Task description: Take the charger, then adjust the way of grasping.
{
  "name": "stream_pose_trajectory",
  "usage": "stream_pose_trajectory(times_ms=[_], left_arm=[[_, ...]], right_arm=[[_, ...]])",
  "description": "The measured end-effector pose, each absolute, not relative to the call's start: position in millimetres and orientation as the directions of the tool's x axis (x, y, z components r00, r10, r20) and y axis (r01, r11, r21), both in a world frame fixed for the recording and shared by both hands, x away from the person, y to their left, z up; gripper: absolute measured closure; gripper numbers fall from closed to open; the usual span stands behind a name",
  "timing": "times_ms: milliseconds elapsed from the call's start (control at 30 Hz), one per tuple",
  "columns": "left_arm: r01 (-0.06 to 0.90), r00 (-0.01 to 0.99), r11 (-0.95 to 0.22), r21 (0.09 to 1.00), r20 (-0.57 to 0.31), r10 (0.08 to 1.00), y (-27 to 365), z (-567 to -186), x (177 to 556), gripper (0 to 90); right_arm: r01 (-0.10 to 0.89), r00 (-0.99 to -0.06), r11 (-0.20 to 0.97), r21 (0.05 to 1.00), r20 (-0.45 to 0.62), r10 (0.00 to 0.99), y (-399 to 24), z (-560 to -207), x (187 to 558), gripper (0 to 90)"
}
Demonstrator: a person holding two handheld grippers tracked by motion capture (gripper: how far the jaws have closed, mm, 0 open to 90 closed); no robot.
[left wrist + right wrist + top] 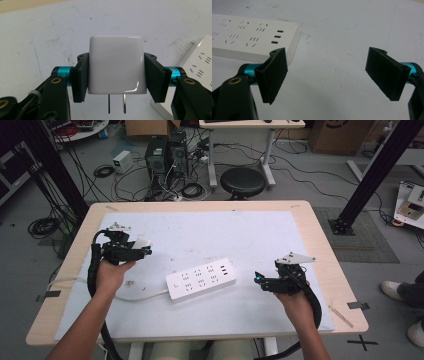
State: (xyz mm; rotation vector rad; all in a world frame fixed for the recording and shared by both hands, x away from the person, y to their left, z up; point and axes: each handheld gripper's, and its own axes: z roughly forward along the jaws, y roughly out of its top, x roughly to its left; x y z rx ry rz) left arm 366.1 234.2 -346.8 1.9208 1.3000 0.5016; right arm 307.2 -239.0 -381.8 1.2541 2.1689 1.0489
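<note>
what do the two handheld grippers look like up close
Both the left gripper and right gripper are black, with flat ribbed black jaw pads on teal collars, brass-coloured rivets, a grey three-cornered plate on top and a thick black cable trailing back. The forearms are bare, no sleeves.

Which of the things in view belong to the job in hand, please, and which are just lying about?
Job: white plug adapter, clamped in the left gripper; white power strip; open right gripper.
Lying about: black stool, computer towers, floor cables, cardboard box.
</note>
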Motion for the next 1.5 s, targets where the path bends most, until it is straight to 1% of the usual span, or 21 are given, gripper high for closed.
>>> stream_pose_trajectory(times_ms=[133, 400, 600, 633, 767, 800, 1033, 1267, 1500], left_arm=[[0.59, 0.444, -0.225, 0.775, -0.079, 0.892, 229, -341, 359, 42.5], [0.523, 0.554, -0.312, 0.793, -0.038, 0.832, 217, -329, 344, 42.5], [0.49, 0.603, -0.34, 0.803, -0.03, 0.798, 212, -327, 338, 42.5], [0.472, 0.629, -0.364, 0.803, -0.017, 0.777, 211, -328, 336, 42.5], [0.446, 0.664, -0.39, 0.806, -0.005, 0.748, 207, -330, 332, 42.5], [0.424, 0.692, -0.409, 0.808, 0.003, 0.722, 204, -332, 328, 42.5], [0.342, 0.78, -0.483, 0.806, 0.044, 0.625, 191, -343, 318, 42.5], [0.282, 0.832, -0.515, 0.809, 0.061, 0.551, 176, -353, 308, 42.5], [0.231, 0.868, -0.537, 0.811, 0.078, 0.49, 161, -360, 300, 42.5]], right_arm=[[0.54, -0.514, 0.317, 0.779, 0.007, 0.858, -238, -380, 308, 18.4], [0.532, -0.523, 0.323, 0.783, 0.004, 0.852, -233, -378, 308, 18.4], [0.526, -0.544, 0.331, 0.784, 0.011, 0.839, -226, -378, 308, 18.4], [0.532, -0.545, 0.326, 0.782, 0.022, 0.838, -224, -377, 308, 18.4], [0.529, -0.571, 0.333, 0.78, 0.038, 0.82, -217, -375, 309, 18.4], [0.526, -0.579, 0.338, 0.781, 0.038, 0.814, -215, -375, 309, 18.4], [0.514, -0.621, 0.359, 0.779, 0.05, 0.782, -199, -374, 307, 18.4], [0.512, -0.651, 0.369, 0.776, 0.07, 0.756, -187, -378, 304, 18.9], [0.5, -0.673, 0.393, 0.772, 0.06, 0.737, -180, -380, 300, 19.1]])
